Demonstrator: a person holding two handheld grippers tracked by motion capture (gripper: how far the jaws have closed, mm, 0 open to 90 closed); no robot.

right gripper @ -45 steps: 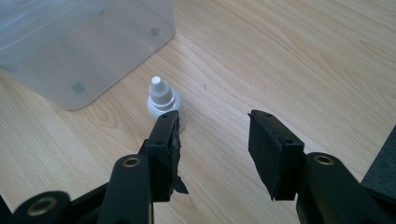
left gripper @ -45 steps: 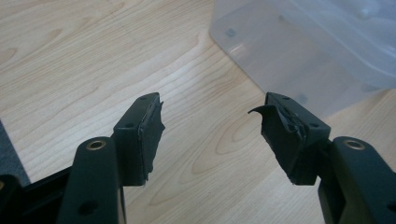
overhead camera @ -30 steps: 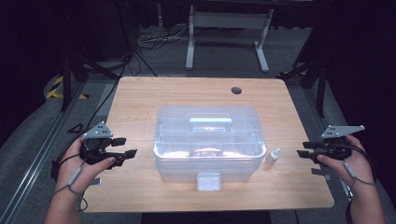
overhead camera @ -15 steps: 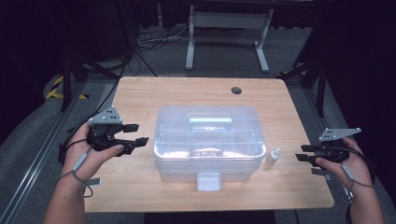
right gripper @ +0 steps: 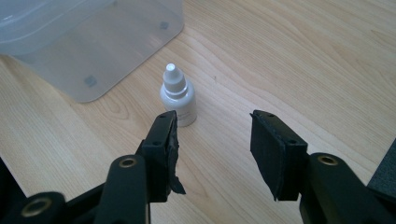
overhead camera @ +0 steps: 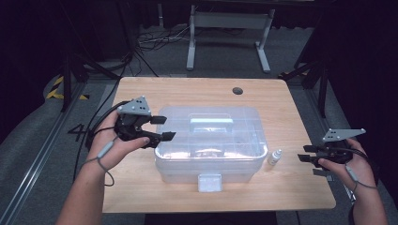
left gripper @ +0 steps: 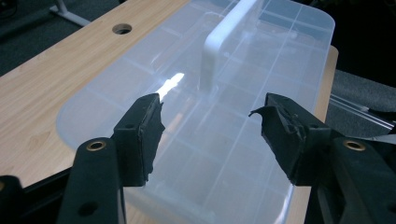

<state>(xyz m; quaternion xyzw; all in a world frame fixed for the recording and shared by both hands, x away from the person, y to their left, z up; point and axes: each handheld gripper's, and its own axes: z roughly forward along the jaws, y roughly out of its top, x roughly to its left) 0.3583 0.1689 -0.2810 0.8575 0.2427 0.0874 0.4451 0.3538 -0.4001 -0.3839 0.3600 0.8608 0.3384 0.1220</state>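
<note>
A clear plastic storage box with a closed lid, a white handle and a front latch sits mid-table. My left gripper hovers open over the box's left edge; in the left gripper view its jaws frame the lid and handle, nothing between them. A small white dropper bottle stands upright just right of the box. My right gripper stays open near the table's right edge, pointing at the bottle, which stands beyond its jaws, apart from them.
The wooden table has a round cable hole at the back right. Cables and a metal stand lie on the floor beyond the far edge. Bare wood lies in front of the box and behind it.
My left gripper has risen and moved right, from the table's left side to over the box's left edge. The right gripper has kept still.
</note>
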